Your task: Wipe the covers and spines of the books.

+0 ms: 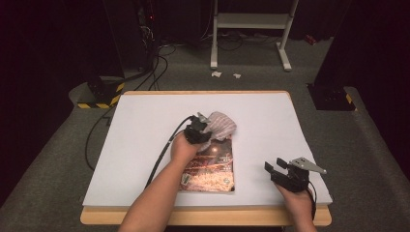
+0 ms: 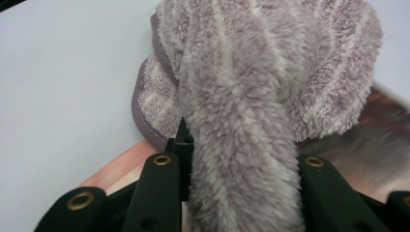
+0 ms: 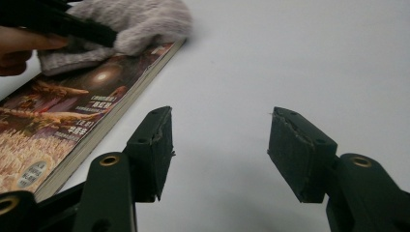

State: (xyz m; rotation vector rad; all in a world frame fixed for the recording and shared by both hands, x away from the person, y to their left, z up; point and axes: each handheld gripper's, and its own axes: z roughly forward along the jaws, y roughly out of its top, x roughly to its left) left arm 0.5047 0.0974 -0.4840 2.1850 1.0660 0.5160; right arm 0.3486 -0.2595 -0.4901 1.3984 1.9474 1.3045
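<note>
A fluffy grey striped towel [image 1: 221,124] lies bunched at the far end of a book [image 1: 212,169] with a dark red and gold cover. My left gripper [image 1: 199,126] is shut on a fold of the towel [image 2: 241,159], which fills the gap between its black jaws. The book [image 3: 63,125] lies flat on the white table sheet, with the towel [image 3: 130,24] resting on its far edge. At the table's near right, my right gripper [image 1: 274,167] stands open above the sheet, and nothing lies between its pads [image 3: 297,150].
The white sheet [image 1: 145,135] covers the wooden table, whose front edge [image 1: 203,216] shows below it. A black cable [image 1: 164,150] trails from the left gripper off the table's left side. Beyond the table are a white frame [image 1: 251,29] and floor cables.
</note>
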